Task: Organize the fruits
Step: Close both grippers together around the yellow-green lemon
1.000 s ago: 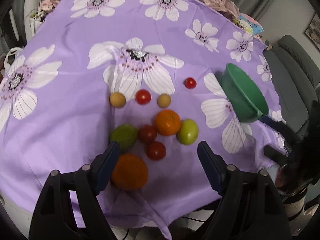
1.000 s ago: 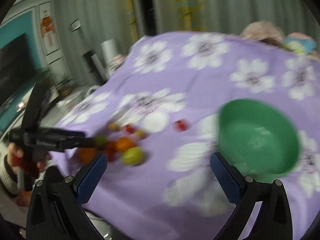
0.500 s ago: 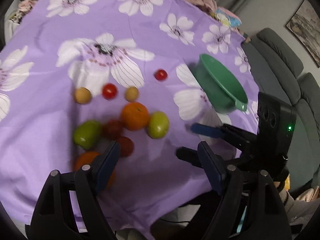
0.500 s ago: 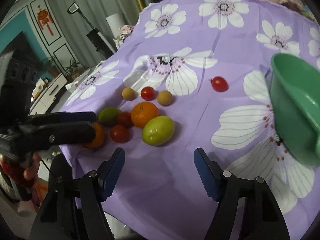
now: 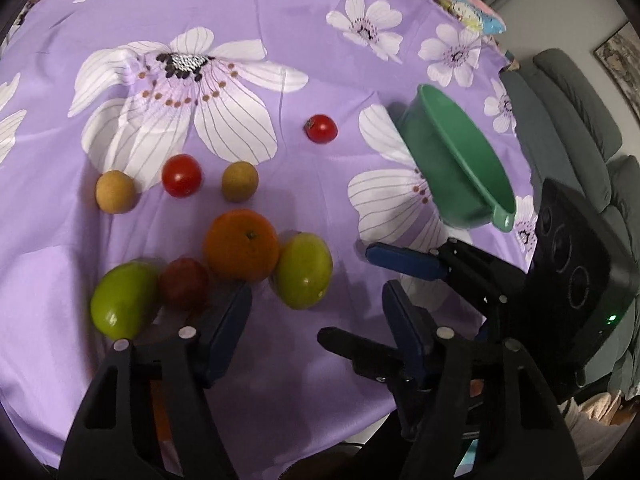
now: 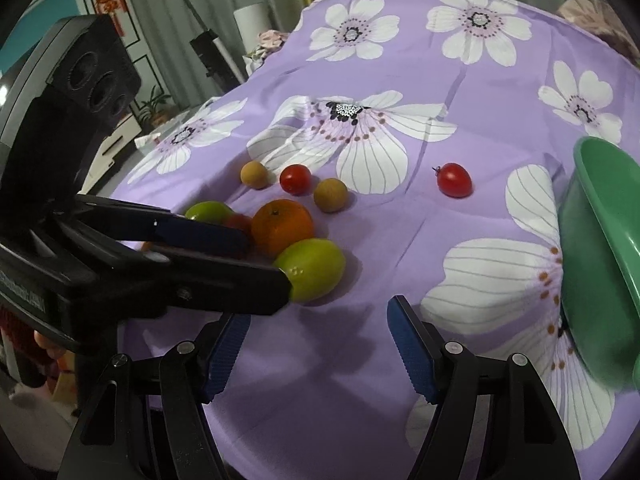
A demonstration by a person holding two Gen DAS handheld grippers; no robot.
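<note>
Since a moment ago both my grippers have dropped toward the fruit pile, and the right gripper now reaches into the left camera's view. My left gripper hangs just short of the orange, its jaws closing with only cloth between them. My right gripper's jaws stand apart over bare tablecloth, gripping nothing.

Just right of the orange, touching it, lies a green fruit. Left of the orange sits a dark red fruit, then another green fruit; what lies under my left finger I cannot tell. Beyond the orange run a tan fruit, a red tomato and a second tan fruit. Farther right of the orange a lone tomato sits apart. The green bowl stands well right of the orange.
</note>
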